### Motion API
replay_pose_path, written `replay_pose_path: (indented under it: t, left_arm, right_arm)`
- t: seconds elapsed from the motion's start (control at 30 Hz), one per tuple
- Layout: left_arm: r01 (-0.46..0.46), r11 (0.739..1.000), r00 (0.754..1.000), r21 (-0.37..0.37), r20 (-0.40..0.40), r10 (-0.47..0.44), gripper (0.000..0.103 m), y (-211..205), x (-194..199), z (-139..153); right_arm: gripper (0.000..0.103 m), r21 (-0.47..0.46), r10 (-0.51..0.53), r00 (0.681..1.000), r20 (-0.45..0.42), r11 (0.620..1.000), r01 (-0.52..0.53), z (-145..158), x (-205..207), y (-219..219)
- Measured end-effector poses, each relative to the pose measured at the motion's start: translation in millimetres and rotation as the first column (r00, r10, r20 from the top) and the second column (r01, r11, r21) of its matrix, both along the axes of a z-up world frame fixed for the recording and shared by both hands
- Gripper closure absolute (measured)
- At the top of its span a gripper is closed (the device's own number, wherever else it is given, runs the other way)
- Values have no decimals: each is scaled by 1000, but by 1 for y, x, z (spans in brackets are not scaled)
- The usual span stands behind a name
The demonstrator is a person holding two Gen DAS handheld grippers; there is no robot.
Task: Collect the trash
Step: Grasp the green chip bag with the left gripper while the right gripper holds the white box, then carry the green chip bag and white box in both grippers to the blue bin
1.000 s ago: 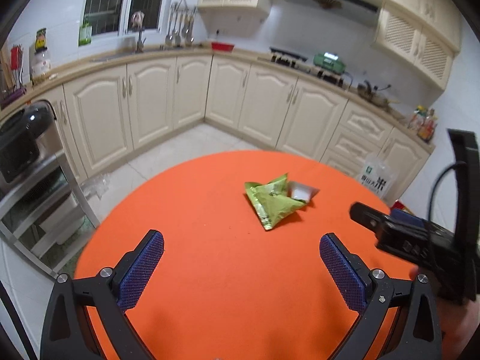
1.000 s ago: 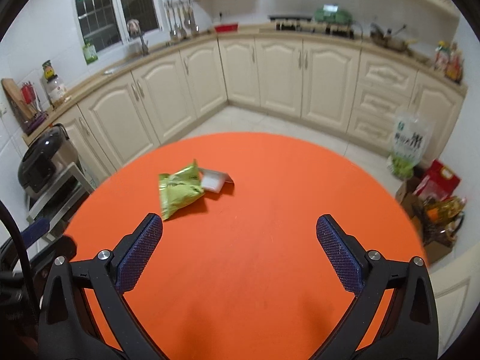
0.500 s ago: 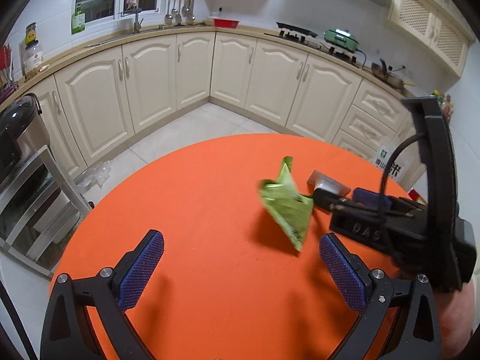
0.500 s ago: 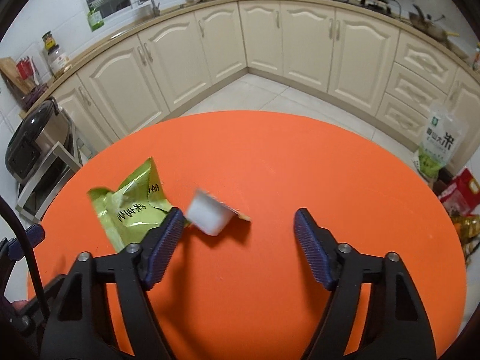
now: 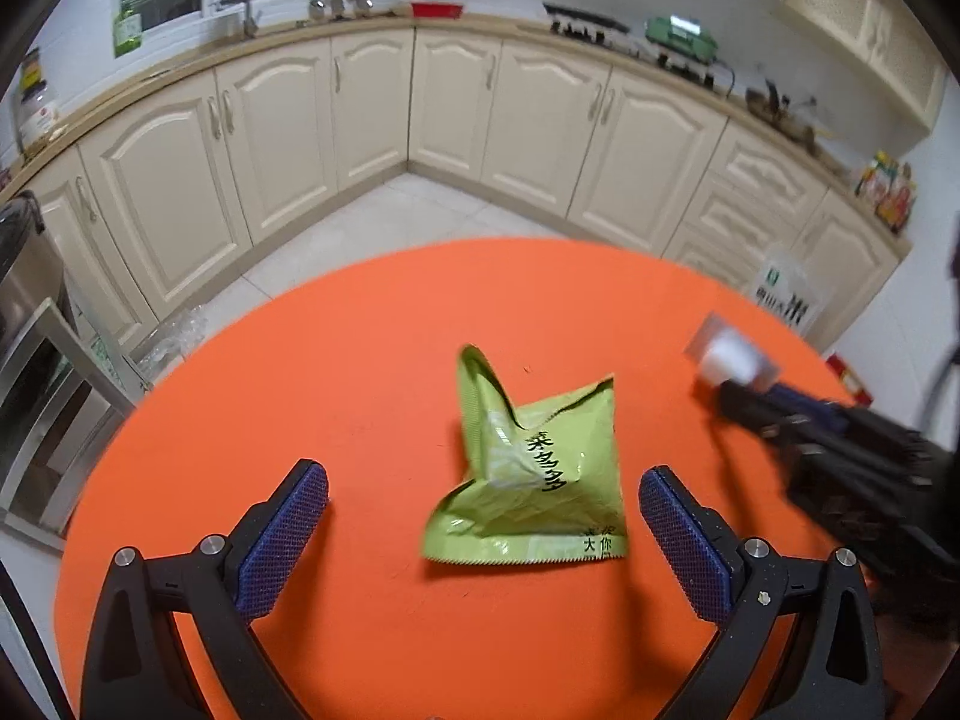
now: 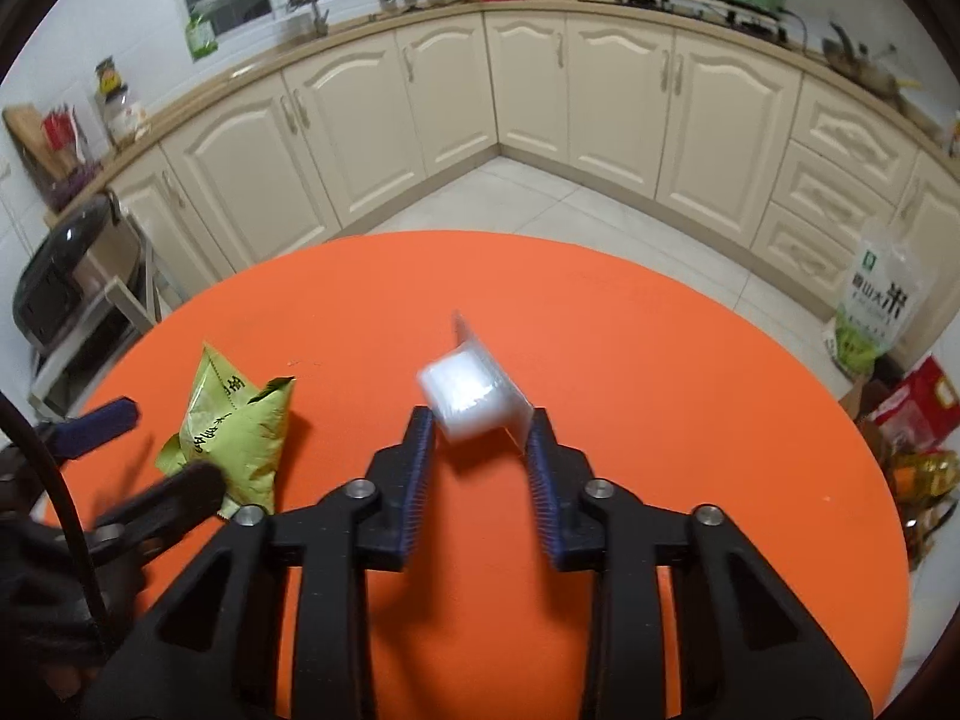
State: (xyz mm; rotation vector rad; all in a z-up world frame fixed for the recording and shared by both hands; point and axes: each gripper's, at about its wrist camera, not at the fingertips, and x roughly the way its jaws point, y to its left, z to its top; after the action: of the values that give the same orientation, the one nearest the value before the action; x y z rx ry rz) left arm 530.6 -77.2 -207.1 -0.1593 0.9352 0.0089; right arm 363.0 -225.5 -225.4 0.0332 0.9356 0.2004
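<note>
A crumpled green snack wrapper (image 5: 534, 468) lies on the round orange table (image 5: 360, 348), just ahead of and between the fingers of my open left gripper (image 5: 483, 531). It also shows in the right wrist view (image 6: 231, 429). My right gripper (image 6: 480, 447) is shut on a small white plastic cup (image 6: 465, 390) with a clear rim, held at its fingertips above the table. The cup also shows in the left wrist view (image 5: 729, 354), at the tip of the right gripper on the right.
Cream kitchen cabinets (image 6: 600, 96) run along the far walls. A metal rack with a black cooker (image 6: 54, 294) stands left of the table. A rice bag (image 6: 876, 306) and red packages (image 6: 915, 414) sit on the floor to the right.
My right gripper has closed on the white cup and lifted it away to the right. The green wrapper now lies flat on the table between my left gripper's fingers.
</note>
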Motion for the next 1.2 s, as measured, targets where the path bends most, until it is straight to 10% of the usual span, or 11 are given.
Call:
replay_pose_path:
  t: [0.17, 0.3, 0.5, 0.67, 0.73, 0.8, 1.0, 1.1, 1.2]
  left_arm:
    - [-3, 997, 1000, 83, 6, 2, 6, -23, 38, -9]
    - [-8, 995, 998, 97, 56, 2, 47, -30, 59, -9]
    - [14, 1000, 996, 22, 90, -16, 68, -21, 82, -15]
    - [24, 1000, 992, -3, 121, -24, 72, -7, 64, -25]
    - [31, 1000, 990, -4, 135, -30, 72, 1, 32, -30]
    - [35, 999, 989, -8, 144, -33, 73, 5, 22, -32]
    - [20, 1000, 989, -20, 147, -17, 73, 20, -42, -31]
    - [11, 1000, 987, -14, 160, -9, 73, 19, -58, -22]
    - [0, 1000, 987, -18, 162, 3, 73, 14, -67, -14]
  right_arm:
    - [78, 21, -8, 1000, -5, 1000, 9, 0, -2, -14]
    - [80, 60, -8, 1000, -9, 998, 9, -4, -4, -20]
    - [97, 97, -7, 1000, 10, 995, 6, 0, -14, -26]
    - [89, 73, -10, 1000, -21, 997, 12, -4, -19, -29]
    - [59, 88, -22, 1000, -12, 996, 22, -3, -23, -32]
    - [54, 91, -28, 1000, 6, 995, 28, 0, -25, -32]
    - [54, -44, 21, 1000, 16, 999, -20, -8, -3, 5]
    - [79, -32, 28, 1000, 15, 999, -27, 0, 3, 11]
    - [80, -39, 30, 1000, 3, 999, -30, 4, 6, 14]
